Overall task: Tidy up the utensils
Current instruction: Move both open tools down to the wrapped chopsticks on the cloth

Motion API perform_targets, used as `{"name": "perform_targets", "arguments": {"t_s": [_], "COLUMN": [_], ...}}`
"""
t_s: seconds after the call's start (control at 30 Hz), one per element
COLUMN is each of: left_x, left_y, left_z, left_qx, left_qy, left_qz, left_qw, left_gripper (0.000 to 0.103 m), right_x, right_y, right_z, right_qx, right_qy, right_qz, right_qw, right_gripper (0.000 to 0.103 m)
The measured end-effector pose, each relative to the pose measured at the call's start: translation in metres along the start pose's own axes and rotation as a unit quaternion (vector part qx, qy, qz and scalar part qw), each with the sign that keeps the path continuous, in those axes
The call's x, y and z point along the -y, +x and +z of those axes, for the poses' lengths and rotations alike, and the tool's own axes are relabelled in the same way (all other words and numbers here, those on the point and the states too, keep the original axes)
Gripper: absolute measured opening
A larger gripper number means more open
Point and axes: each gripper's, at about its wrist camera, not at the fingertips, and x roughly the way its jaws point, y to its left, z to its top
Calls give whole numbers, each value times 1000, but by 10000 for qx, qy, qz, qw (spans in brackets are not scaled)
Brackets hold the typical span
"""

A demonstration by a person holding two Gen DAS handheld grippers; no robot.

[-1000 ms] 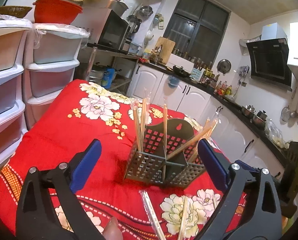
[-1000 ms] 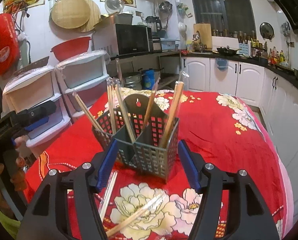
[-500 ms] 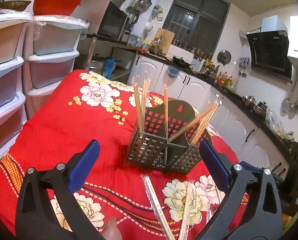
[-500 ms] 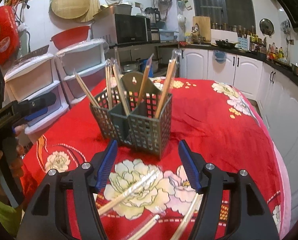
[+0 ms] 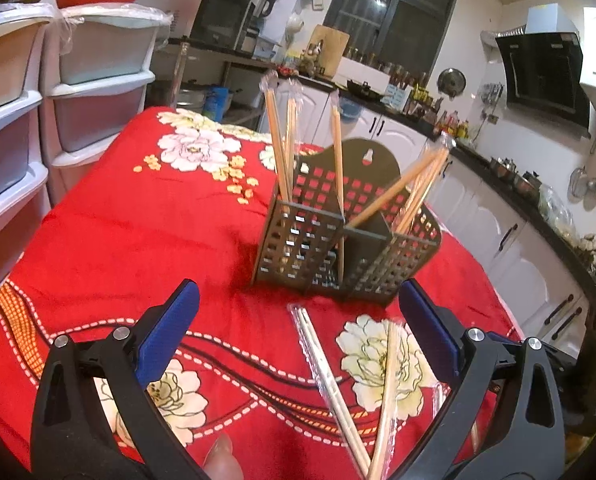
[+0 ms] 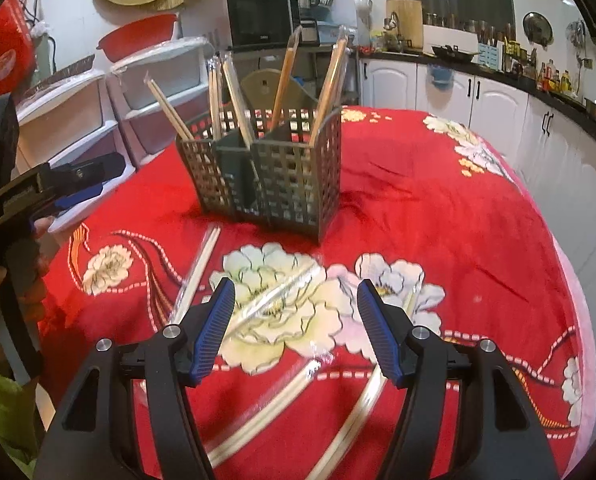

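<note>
A dark grey perforated utensil holder (image 5: 346, 248) stands on the red flowered tablecloth (image 5: 138, 232) with several wrapped chopstick pairs upright in its compartments; it also shows in the right wrist view (image 6: 270, 172). Wrapped chopstick pairs lie loose on the cloth in front of it (image 5: 330, 380), and in the right wrist view (image 6: 274, 300). My left gripper (image 5: 298, 328) is open and empty, short of the holder, above the loose pairs. My right gripper (image 6: 296, 320) is open and empty, over a loose pair. The left gripper also shows at the left edge of the right wrist view (image 6: 74, 184).
White plastic drawer stacks (image 5: 78, 92) stand left of the table. Kitchen counter and white cabinets (image 5: 518, 232) run along the right. A microwave (image 6: 258, 20) and a red bowl (image 6: 134, 42) sit behind. The table edge curves down on the right (image 6: 574, 280).
Both grippers have drawn back from the holder, which now looks farther off. More of the loose wrapped chopsticks on the cloth shows beneath them. Both stay open.
</note>
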Motion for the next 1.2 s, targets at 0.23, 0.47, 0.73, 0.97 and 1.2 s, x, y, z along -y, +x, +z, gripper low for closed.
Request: {"name": "perform_targets", "arguments": {"t_s": [0.23, 0.47, 0.73, 0.97, 1.2], "left_x": [2, 2, 3, 0, -3], "left_y": [16, 30, 50, 74, 92], "left_z": [-12, -22, -34, -45, -45], "left_qx": [-288, -536, -911, -1363, -1637], "left_qy": [81, 61, 4, -249, -523], "left_qz": [104, 109, -37, -184, -315], "left_qw": [9995, 9985, 9958, 9902, 9846], "left_gripper": [91, 91, 79, 58, 52], "right_x": [-1, -1, 3, 5, 4], "right_y": [6, 14, 26, 35, 45], "right_z": [-17, -31, -45, -46, -42], "right_qx": [-266, -593, -978, -1096, -1104], "right_qy": [34, 111, 278, 299, 289], "right_qz": [79, 120, 173, 161, 137], "right_qw": [9996, 9981, 9947, 9934, 9934], "right_gripper": [61, 61, 58, 51, 42]}}
